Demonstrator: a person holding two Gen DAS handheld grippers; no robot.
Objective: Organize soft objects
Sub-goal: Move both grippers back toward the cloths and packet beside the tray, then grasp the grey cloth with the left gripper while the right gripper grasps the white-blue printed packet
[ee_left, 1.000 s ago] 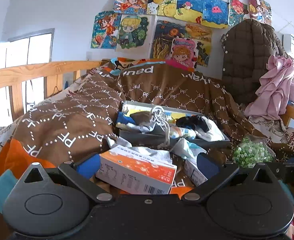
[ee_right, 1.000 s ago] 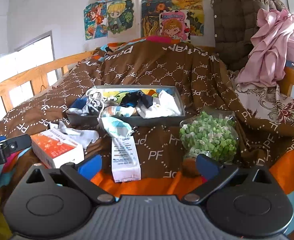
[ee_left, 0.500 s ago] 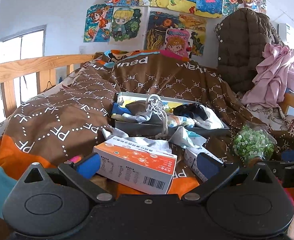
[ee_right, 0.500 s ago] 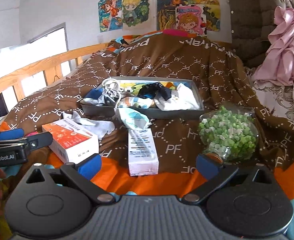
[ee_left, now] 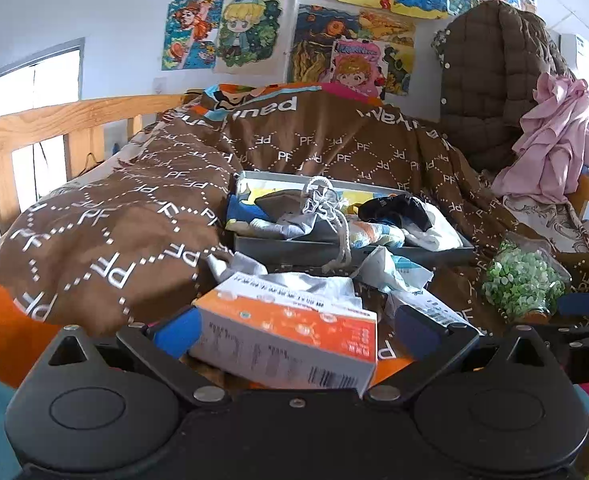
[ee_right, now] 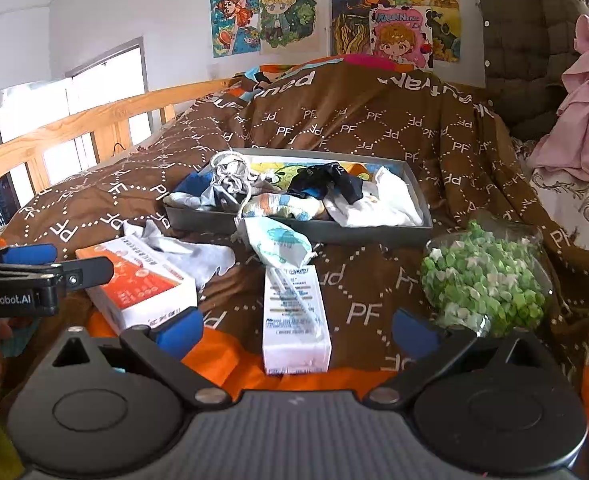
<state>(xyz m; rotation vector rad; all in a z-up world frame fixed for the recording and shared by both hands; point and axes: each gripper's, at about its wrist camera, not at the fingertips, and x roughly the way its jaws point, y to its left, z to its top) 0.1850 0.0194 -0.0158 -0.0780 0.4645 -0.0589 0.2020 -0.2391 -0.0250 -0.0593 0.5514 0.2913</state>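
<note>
Fingers of the left gripper (ee_left: 294, 330) stand wide around the orange box (ee_left: 290, 340); the right gripper (ee_right: 296, 330) is equally wide, holding nothing, over the white box (ee_right: 296, 316). Socks fill the tray (ee_right: 374, 234) on the bed; one sock (ee_right: 280, 242) lies just before it.

Grey tray (ee_right: 374, 236) of socks, 12 o'clock | white box (ee_right: 295, 316) centre | orange box (ee_right: 142, 284) 9 o'clock | green-bead jar (ee_right: 484, 280) 3 o'clock
</note>
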